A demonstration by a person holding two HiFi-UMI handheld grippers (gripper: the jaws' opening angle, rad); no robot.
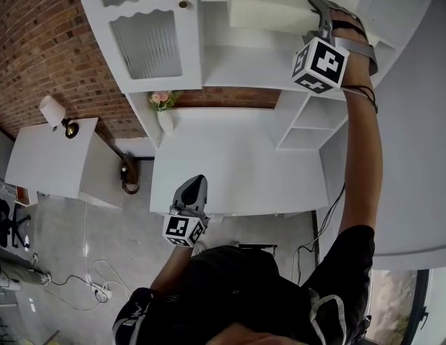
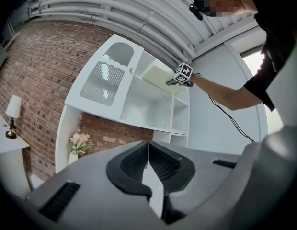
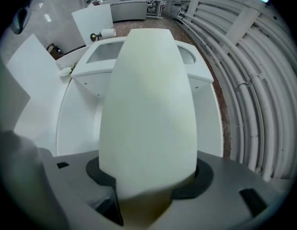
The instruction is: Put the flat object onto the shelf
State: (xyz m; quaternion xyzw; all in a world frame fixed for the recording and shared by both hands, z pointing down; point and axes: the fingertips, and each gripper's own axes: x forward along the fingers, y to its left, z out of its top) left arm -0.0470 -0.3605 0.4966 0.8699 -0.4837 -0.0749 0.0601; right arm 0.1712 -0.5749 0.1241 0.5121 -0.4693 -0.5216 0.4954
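Surroundings: a white wooden shelf unit (image 1: 244, 67) is mounted against a red brick wall (image 1: 36, 42), above a white desktop (image 1: 237, 164).
Door: a white cabinet door with ribbed glass (image 1: 147, 42) is seen shut, just left of the open upper bay.
Right side of the unit: smaller open compartments (image 1: 309, 117) are stacked below the raised arm.
Desk corner: a white vase of pale pink flowers (image 1: 164, 103) is placed at the back left of the desktop, under the door.
Side area: a small lamp with a white shade (image 1: 54, 112) is noted on a white side table (image 1: 50, 157); white cables (image 1: 93, 282) are spread on the grey floor.
Flat object: a cream, flat rectangular panel (image 1: 270, 9) is held up at the open upper bay, right of the door; whether it rests on a shelf board cannot be told.
Right gripper (image 1: 322, 13): raised to shelf height on an outstretched arm; its jaws are clenched on the near end of the panel, which fills the right gripper view (image 3: 148, 104).
Left gripper (image 1: 197, 185): held low at the near desk edge, well apart from the shelf; its jaws are pressed together with nothing between them (image 2: 147, 162).
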